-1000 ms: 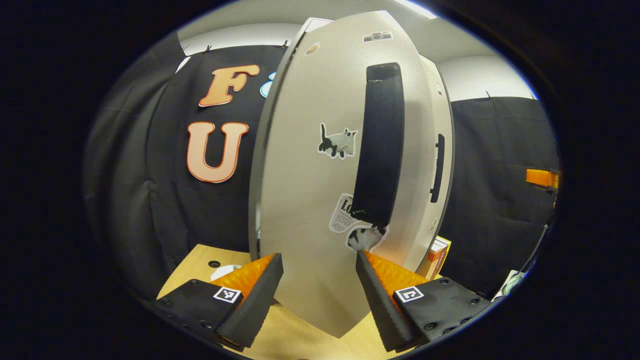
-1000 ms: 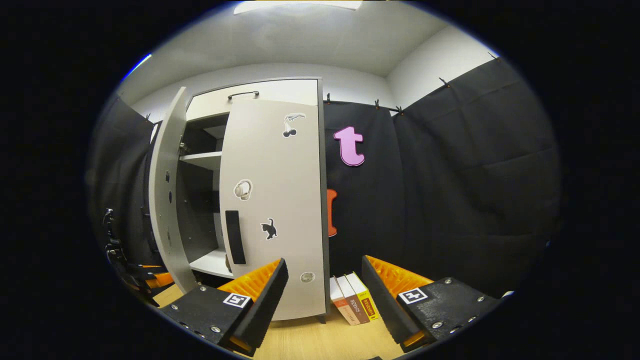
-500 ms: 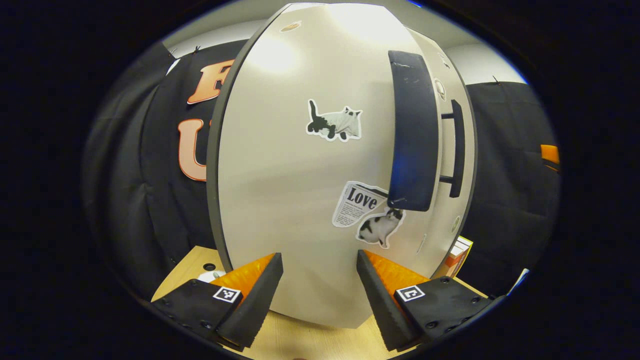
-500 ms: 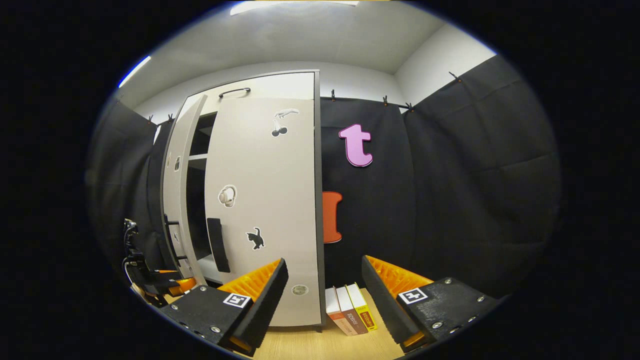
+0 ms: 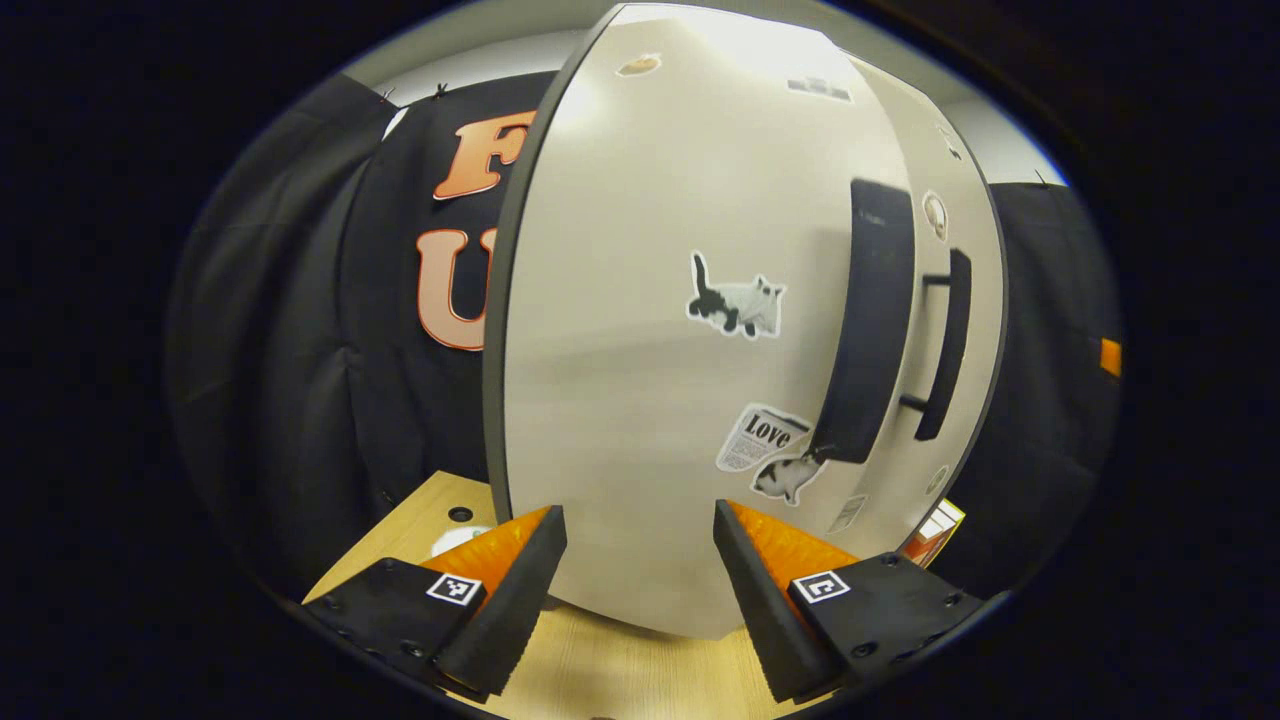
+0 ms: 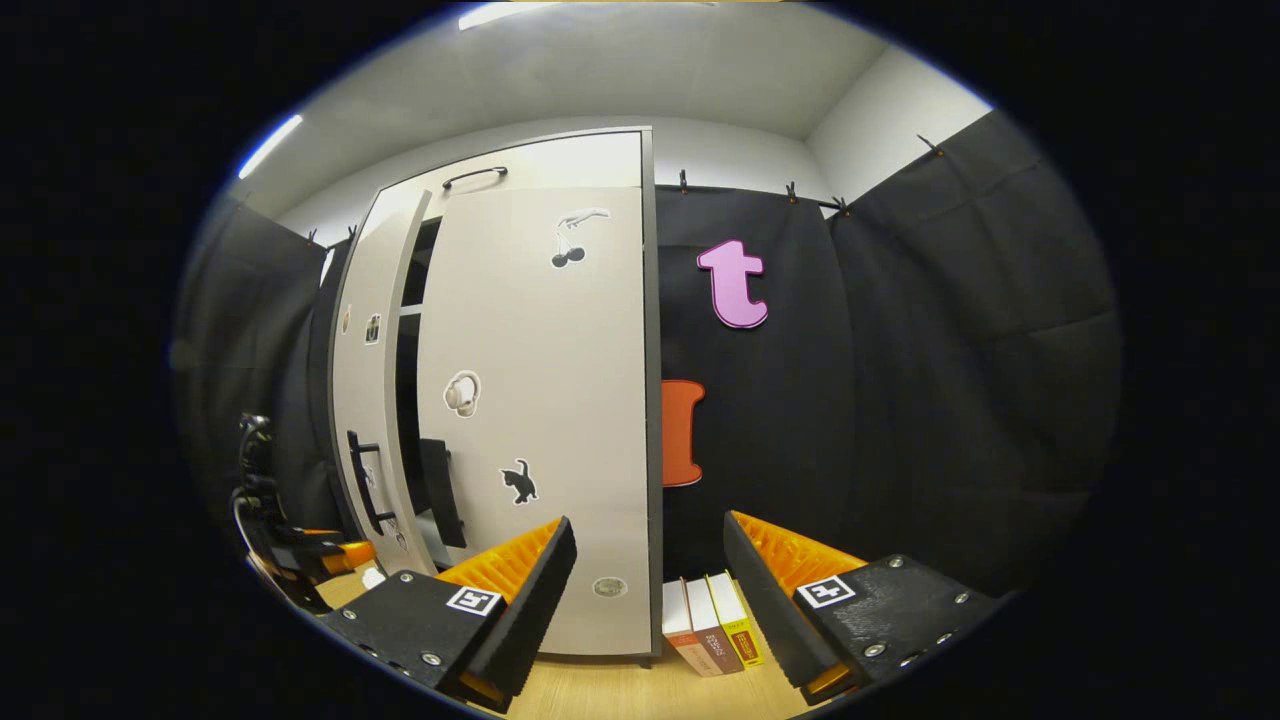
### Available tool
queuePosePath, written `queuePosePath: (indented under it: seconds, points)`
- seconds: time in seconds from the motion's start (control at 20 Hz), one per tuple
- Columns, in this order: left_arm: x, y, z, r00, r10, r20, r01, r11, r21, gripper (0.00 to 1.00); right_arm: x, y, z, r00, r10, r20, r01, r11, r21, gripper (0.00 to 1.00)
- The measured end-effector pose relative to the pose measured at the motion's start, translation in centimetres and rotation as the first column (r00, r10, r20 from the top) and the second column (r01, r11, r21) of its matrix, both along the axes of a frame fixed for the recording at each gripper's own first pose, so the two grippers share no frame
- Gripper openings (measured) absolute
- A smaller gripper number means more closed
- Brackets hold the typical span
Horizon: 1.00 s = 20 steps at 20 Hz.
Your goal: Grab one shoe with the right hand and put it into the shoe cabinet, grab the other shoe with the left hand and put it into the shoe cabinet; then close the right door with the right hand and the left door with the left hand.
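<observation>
The shoe cabinet (image 6: 560,400) is pale cream with dark grey edges. On its left door (image 5: 650,330) are black handles (image 5: 872,320) and a black-and-white cat sticker (image 5: 737,303). Beside the cabinet stand red, brown and yellow books (image 6: 712,622). The worktop (image 5: 610,670) is light wood.

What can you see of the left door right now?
The left door is a pale, smooth panel with a dark edge, carrying cat and newspaper stickers and a long black handle near its free edge. In the right gripper view it stands slightly ajar, a dark gap beside the right door. The left gripper hangs open before it.
</observation>
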<state>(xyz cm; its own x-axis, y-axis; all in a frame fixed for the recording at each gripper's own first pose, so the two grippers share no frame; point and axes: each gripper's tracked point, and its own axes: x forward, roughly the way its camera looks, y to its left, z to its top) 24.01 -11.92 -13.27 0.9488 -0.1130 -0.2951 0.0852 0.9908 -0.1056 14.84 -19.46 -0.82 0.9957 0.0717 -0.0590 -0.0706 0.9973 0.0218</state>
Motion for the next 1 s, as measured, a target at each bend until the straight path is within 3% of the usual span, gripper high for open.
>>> queuePosePath:
  seconds: [0.25,0.4,0.5,0.55,0.6,0.65,0.8,1.0]
  points:
    - [-4.0,3.8,11.5,0.988,0.041,0.151,-0.040,0.999,-0.006,0.97,-0.7,-1.0,2.3,1.000,0.003,0.021,-0.003,1.000,-0.011,0.92]
    - [-5.7,6.4,16.8,0.971,0.071,0.230,-0.081,0.996,0.035,0.94,-1.3,-1.4,3.8,0.999,0.010,0.047,-0.009,1.000,-0.022,0.92]
    - [-6.0,7.0,19.8,0.960,0.086,0.265,-0.099,0.994,0.037,0.99,-1.8,-1.3,4.5,0.998,0.025,0.056,-0.023,0.999,-0.037,0.92]
    - [-7.3,7.9,21.1,0.953,0.091,0.290,-0.106,0.994,0.036,0.94,-2.0,-1.3,4.8,0.998,0.030,0.061,-0.027,0.999,-0.046,0.92]
    - [-7.8,8.9,22.6,0.944,0.104,0.313,-0.123,0.992,0.040,0.96,-2.0,-1.4,5.0,0.998,0.034,0.060,-0.031,0.998,-0.054,0.92]
    - [-6.7,8.6,24.1,0.935,0.117,0.335,-0.139,0.989,0.042,0.96,-2.2,-1.3,5.0,0.998,0.041,0.057,-0.037,0.997,-0.060,0.92]
    - [-7.3,9.4,26.9,0.913,0.152,0.379,-0.186,0.981,0.054,0.96,-2.4,-1.6,5.0,0.997,0.060,0.041,-0.058,0.997,-0.052,0.92]
    - [-7.7,8.5,27.3,0.914,0.154,0.374,-0.187,0.981,0.053,0.96,-2.5,-2.5,4.9,0.997,0.065,0.031,-0.063,0.997,-0.049,0.92]
